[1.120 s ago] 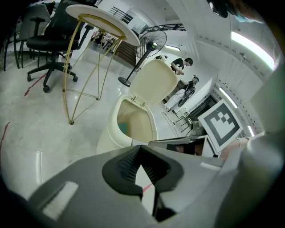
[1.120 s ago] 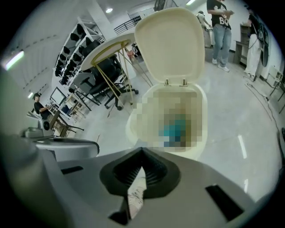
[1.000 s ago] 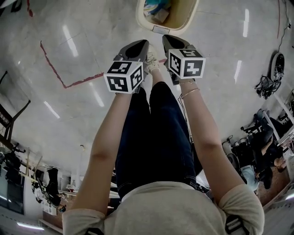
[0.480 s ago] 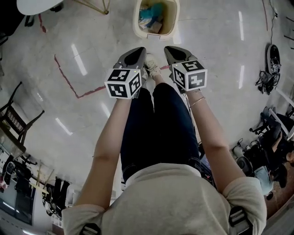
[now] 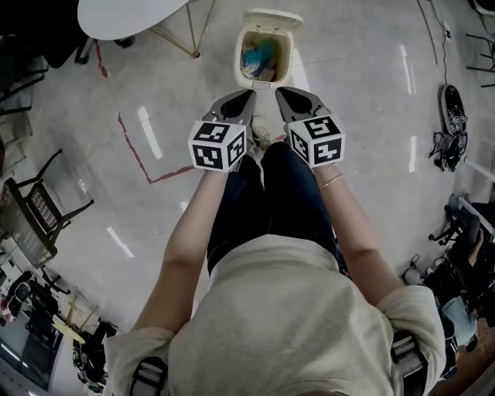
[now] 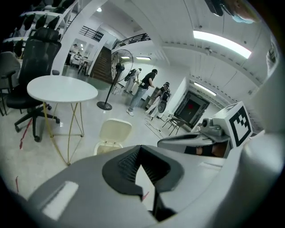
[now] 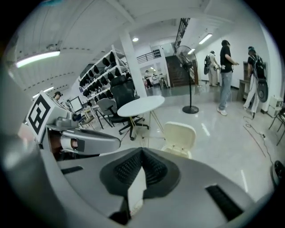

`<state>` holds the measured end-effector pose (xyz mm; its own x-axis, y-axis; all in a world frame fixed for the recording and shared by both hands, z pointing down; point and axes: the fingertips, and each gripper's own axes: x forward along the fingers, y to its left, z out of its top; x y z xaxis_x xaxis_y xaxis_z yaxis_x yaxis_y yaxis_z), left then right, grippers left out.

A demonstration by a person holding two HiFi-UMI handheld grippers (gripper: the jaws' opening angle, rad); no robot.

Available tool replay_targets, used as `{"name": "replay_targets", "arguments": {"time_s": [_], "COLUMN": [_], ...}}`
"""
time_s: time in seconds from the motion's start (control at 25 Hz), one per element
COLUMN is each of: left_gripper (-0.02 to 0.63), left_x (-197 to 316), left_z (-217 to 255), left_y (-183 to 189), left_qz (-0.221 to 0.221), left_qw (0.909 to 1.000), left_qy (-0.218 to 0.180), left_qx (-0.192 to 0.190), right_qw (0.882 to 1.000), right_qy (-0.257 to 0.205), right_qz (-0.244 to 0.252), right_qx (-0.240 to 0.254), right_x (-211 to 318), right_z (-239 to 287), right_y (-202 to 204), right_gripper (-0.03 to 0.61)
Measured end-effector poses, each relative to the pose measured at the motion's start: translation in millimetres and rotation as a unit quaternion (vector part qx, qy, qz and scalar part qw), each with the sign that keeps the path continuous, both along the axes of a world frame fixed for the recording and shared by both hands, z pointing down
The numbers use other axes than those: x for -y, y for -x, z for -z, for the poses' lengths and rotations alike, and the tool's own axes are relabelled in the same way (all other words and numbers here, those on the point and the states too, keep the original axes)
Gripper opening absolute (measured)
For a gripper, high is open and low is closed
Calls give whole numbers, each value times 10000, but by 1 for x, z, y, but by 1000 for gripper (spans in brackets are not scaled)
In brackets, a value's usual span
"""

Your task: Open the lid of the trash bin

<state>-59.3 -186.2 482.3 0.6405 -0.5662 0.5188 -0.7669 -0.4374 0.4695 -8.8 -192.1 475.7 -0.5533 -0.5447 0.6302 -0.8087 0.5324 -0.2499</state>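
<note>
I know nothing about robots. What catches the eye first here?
Two grey handheld tools, the left gripper and right gripper, each carrying a cube of black-and-white square markers, are held side by side above the person's legs, jaws together and empty. Just ahead on the shiny floor stands a cream trash bin, its lid tipped up and rubbish showing inside. A round white table stands to its left.

It was a large open workroom, part lab, part office: a glossy pale floor [image 5: 371, 93] marked with red tape [image 5: 135, 148], a round white table [image 6: 62, 88], a rolling office chair [image 6: 35, 58], shelves [image 7: 100, 71] of dark gear, a standing fan [image 7: 183, 55] and a strip light [image 6: 222, 41] overhead.
</note>
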Motion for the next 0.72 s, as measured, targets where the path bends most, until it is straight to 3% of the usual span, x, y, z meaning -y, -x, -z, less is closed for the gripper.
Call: {"name": "replay_targets", "arguments": {"time_s": [0.32,0.72], "left_gripper": [8,8], "left_x": [0,-15], "left_z": [89,128], "left_y": [-5,2], "left_qz": [-230,190], "left_qw": [9972,9961], "left_qy": [-703,-815], "left_qx": [-129,-288], "right_qw": [9959,9913], "right_qy": [-718,-1231], "right_qz": [539,450], "right_qx": [53,134], "right_x": [-2,-11], "right_z": [88,138], "right_y": [10,3], "right_gripper": [8,8]}}
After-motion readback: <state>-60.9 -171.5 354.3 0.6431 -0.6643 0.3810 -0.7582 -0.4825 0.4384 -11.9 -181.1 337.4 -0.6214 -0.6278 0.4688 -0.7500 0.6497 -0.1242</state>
